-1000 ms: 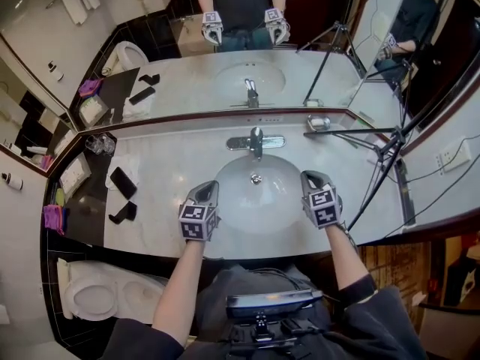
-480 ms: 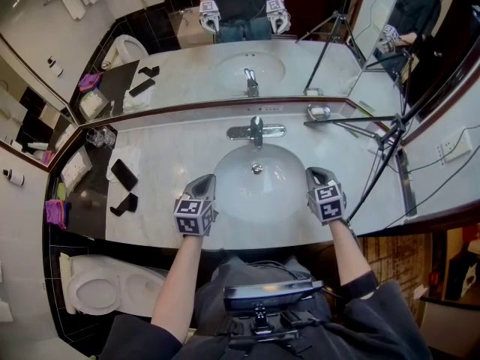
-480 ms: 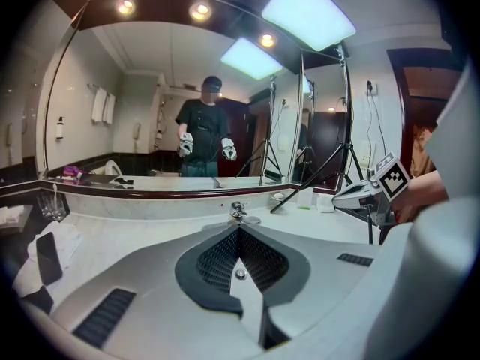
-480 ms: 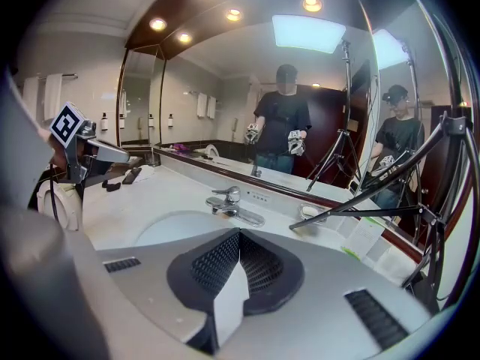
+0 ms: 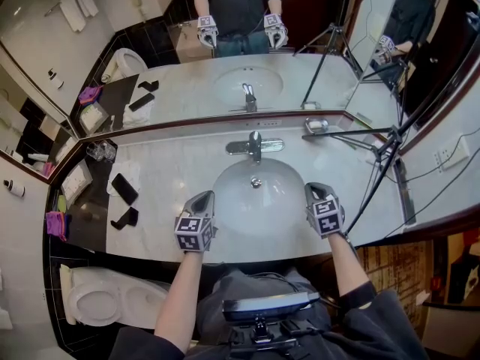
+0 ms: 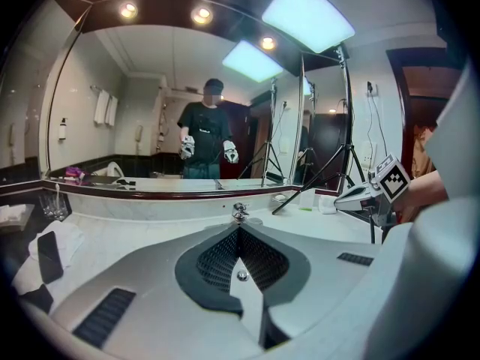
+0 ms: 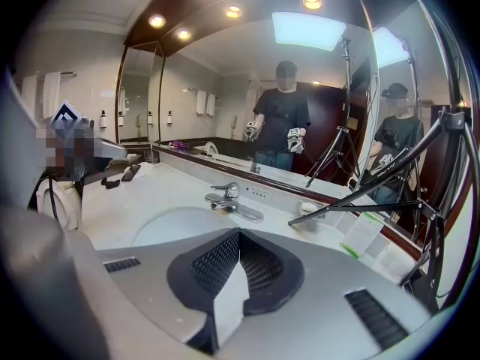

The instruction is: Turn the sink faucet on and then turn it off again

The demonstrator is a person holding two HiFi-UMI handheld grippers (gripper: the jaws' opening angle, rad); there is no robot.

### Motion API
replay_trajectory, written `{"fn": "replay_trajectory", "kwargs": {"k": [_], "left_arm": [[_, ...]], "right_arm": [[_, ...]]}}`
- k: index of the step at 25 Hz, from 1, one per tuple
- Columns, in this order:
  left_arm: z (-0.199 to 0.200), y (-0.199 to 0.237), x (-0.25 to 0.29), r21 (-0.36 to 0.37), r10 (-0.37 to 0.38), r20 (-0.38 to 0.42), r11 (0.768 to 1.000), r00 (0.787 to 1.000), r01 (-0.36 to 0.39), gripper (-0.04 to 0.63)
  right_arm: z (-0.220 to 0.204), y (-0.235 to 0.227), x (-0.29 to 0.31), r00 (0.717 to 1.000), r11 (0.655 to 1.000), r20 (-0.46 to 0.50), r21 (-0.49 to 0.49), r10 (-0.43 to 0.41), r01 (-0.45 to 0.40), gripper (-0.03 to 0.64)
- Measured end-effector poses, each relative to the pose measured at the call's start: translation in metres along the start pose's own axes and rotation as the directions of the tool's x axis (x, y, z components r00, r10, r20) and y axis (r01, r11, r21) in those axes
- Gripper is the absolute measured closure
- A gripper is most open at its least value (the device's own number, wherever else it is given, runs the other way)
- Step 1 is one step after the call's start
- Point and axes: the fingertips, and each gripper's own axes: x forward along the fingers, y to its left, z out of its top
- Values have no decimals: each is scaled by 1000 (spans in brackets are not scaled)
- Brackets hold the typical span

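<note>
The pale marble table (image 5: pixel 172 163) carries the oval sink (image 5: pixel 255 205) sunk in its middle. The chrome faucet (image 5: pixel 255 145) stands at the table's back edge, just behind the bowl and below the mirror (image 5: pixel 315 81). The left gripper (image 5: pixel 203 197) and the right gripper (image 5: pixel 314 190) hang near the front edge, one on either side of the sink, each with its jaws pressed together on nothing, well apart from the faucet.

Bright, even light is thrown by recessed spotlights (image 6: pixel 201 13) and blown-out white panels (image 6: pixel 307 15) high above the jaws. The faucet (image 7: pixel 225 193) beyond the jaws is rendered sharp, while surfaces just below them are blurred (fisheye bowing and dark corners are seen throughout).
</note>
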Motion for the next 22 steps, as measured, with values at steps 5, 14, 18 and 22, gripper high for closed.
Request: {"fn": "replay_trajectory", "kwargs": {"k": [5,14,18,22], "left_arm": [[0,-3,4,3,-4,6,1000,1000,4,595],[-1,-8,21,22,-7,-6,1000,1000,7,586],[-4,-13,36,67,-25,-32,997,999,28,565],[-6,-21,60,143,-51,-71,988,996,61,501]], "right_arm": [[-3,-1,1,1000,1000,-5,7,-3,3,598],[-6,-3,11,1000,1000,-14,15,5,-5,598],[-8,0,19,1000,1000,-22,20,13,-13,598],[-7,4,29,999,999,-30,23,30,-29,598]]}}
